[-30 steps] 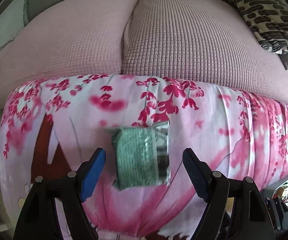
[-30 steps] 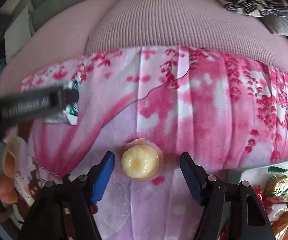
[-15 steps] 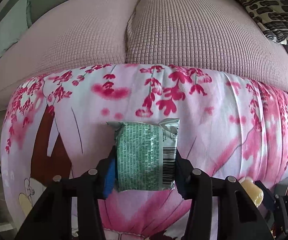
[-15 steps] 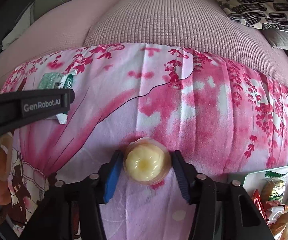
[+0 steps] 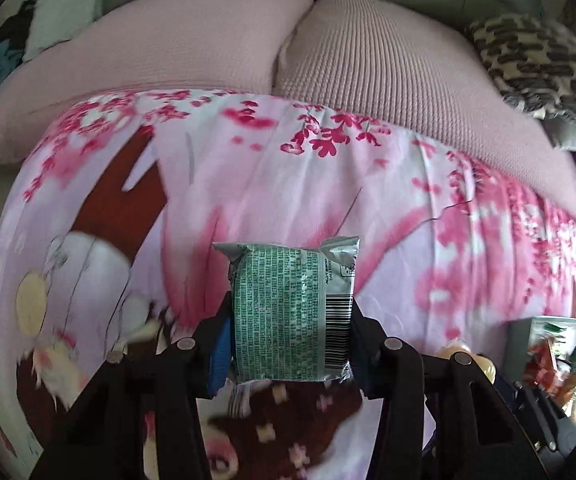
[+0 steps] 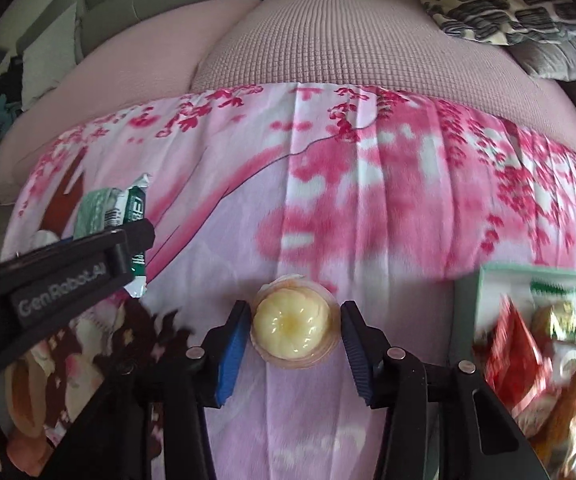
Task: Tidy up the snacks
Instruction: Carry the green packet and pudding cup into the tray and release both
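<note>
Between the blue pads of the left gripper (image 5: 290,344) sits a green snack packet (image 5: 292,316), printed back and barcode facing the camera, its crimped silver end pointing away; both pads press its sides, so it is clamped and lifted clear of the pink blossom-print cloth (image 5: 388,216) below. From the right wrist view the same packet (image 6: 111,208) shows at the left, sticking out past the black finger marked GenRobot.AI

Over at the right gripper (image 6: 294,332), a pale yellow jelly cup (image 6: 294,326) with a fluted top is pinched between the two blue pads, which touch its clear rim on either side; the jaws stand partly closed around it. The cup hangs above the same cloth (image 6: 368,208)

Just beside that gripper, at the lower right, a pale green tray (image 6: 484,276) holds a heap of wrapped snacks (image 6: 528,352) in red, gold and green, blurred. The tray's corner (image 5: 524,324) also shows at the right edge of the left wrist view

Beyond the cloth lie pink textured sofa cushions (image 6: 348,44), and a black-and-cream patterned pillow (image 6: 496,0) rests at the far right
</note>
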Tool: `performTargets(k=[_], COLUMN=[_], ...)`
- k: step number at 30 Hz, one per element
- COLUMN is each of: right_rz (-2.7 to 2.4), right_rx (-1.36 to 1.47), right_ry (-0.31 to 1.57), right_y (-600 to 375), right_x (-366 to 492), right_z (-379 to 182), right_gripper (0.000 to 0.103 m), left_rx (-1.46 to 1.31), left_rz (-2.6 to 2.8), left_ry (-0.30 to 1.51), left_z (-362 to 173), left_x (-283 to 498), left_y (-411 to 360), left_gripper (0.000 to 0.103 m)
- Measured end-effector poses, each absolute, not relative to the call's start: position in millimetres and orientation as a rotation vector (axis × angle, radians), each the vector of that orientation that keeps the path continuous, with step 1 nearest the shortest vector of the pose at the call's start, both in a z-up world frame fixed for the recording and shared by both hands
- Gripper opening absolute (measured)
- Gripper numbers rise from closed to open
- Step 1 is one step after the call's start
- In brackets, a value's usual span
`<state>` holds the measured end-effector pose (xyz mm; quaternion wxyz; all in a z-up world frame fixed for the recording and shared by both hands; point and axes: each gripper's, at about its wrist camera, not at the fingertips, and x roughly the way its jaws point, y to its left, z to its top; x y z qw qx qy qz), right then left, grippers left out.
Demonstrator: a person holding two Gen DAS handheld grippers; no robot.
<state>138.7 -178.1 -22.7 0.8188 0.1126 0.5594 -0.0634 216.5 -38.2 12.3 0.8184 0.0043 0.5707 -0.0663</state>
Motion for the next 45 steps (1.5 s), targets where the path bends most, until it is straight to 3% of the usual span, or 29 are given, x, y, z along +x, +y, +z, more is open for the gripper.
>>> performTargets(k=[10,23,34,45], right_rz=[-0.144,-0.223,-0.385,-0.394], right_rx=[0.326,0.396,0.517,0.548], right_ry=[1.07,0.949,0.958,0.98], right_y=[-183.4,-240.0,-320.9,-335.0], right_x=[54.8,-25.2,-81.7,-90.6], right_z=[21.8,66.1,40.9,20.0], right_gripper=[0.049,0.049,0.049,0.049], left_rx=[-0.031,0.074,0.189,0.273], left_rz=[-0.174,-0.373,-0.44,-0.476], left_ry=[1.122,1.112,1.151,1.189], left_z=[50.1,74.8,51.7,19.5], left_x=[140.5,71.7,41.9,31.0], left_y=[-43.8,-123.0,-179.5,-214.8], left_gripper=[0.051,0.051,0.051,0.051])
